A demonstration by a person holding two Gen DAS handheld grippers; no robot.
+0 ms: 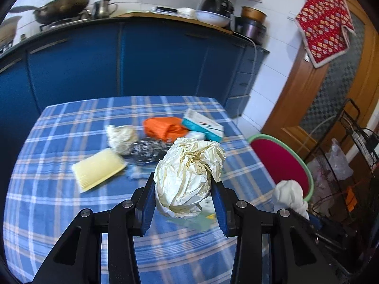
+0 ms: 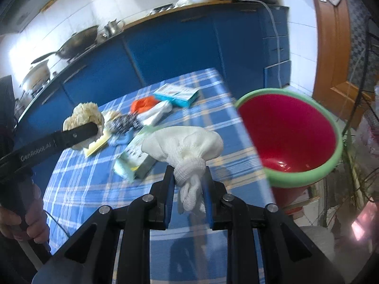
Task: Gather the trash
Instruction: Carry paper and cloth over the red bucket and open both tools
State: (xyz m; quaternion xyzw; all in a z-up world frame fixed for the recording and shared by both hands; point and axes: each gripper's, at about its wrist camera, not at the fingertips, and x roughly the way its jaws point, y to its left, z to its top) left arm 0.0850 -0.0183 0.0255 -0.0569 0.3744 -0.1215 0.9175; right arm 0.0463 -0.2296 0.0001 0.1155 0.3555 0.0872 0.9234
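My left gripper (image 1: 183, 177) is shut on a crumpled cream paper ball (image 1: 189, 172), held above the blue plaid table (image 1: 59, 208). From the right wrist view that paper ball (image 2: 84, 114) shows at the left gripper's finger. My right gripper (image 2: 188, 174) is shut on a white knitted cloth wad (image 2: 187, 146), lifted over the table's right side; the same cloth wad (image 1: 290, 195) shows at the right in the left wrist view. A red basin with a green rim (image 2: 291, 139) stands just past the table's right edge, close to the right gripper.
Still on the table lie a yellow pad (image 1: 99, 169), a second crumpled paper (image 1: 122, 137), a dark speckled wrapper (image 1: 146, 150), an orange bag (image 1: 164, 129), a teal box (image 1: 203, 124) and a small carton (image 2: 136, 159). Blue cabinets (image 1: 142, 56) stand behind; a wire rack (image 1: 350, 156) stands right.
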